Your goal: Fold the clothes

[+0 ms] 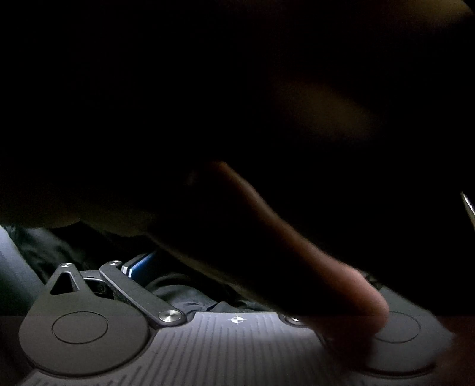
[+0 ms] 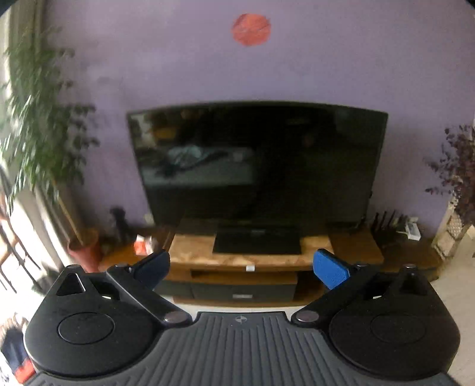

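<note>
Left wrist view: mostly dark; something close to the lens blocks nearly the whole field.
Left gripper [image 1: 178,264]: only the left blue pad [image 1: 141,265] shows; the right finger is hidden, so the opening cannot be told, nor whether anything is held.
Finger [image 1: 311,267]: a person's finger, blurred, crosses the right side of the gripper body.
Dark cloth [image 1: 181,292]: crumpled black fabric lies just ahead of the gripper body, under the blue pad; presumably the clothes.
Right wrist view: bright, slightly blurred, facing a wall.
Right gripper [image 2: 241,271]: fingers spread wide, nothing between the blue pads.
Television [image 2: 258,166]: dark screen, centred, on a wooden stand [image 2: 193,252].
Wall [image 2: 178,59]: lilac, with a red round mark [image 2: 251,29] high up.
Plants: green plant [image 2: 38,118] in a pot at left; dark-leaved plant [image 2: 457,166] at right.
Clothes in this view: none seen directly.
</note>
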